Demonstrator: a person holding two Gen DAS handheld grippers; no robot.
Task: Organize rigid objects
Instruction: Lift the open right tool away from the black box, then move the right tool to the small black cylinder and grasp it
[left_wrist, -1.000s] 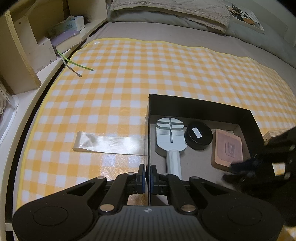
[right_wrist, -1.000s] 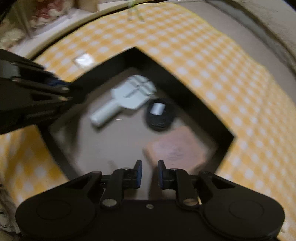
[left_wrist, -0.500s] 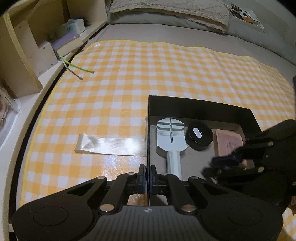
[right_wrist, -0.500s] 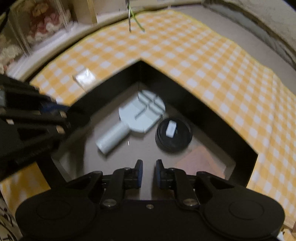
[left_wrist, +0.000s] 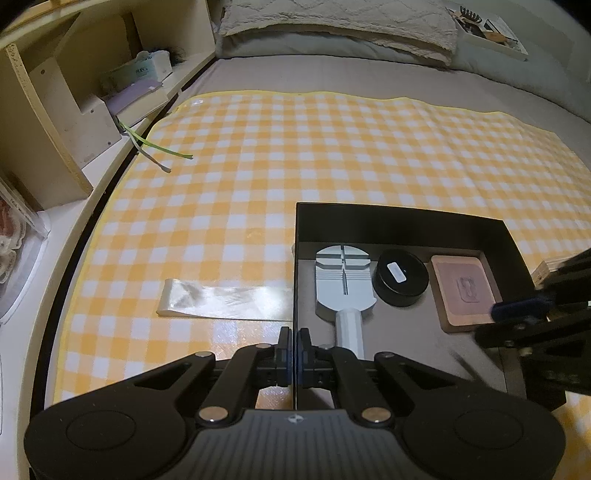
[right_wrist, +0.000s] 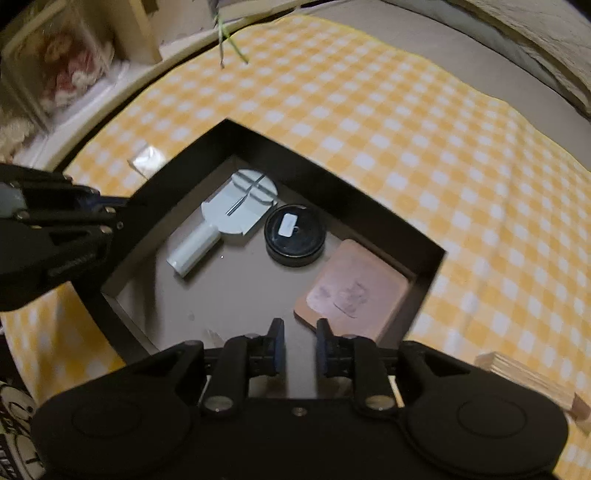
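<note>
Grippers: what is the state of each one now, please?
Left gripper: shut on the black box wall.
Right gripper: opening, nothing between its fingers.

Dim bedroom, grey bed, pillow, wooden shelving

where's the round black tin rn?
Round black tin lies on the floor of the black box, between the pale grey tool on its left and the pink square pad on its right in the left wrist view.

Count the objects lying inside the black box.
3. Pale grey paddle-shaped tool by the left wall, round black tin in the middle, pink square pad by the right wall. The near corner is partly hidden.
</note>
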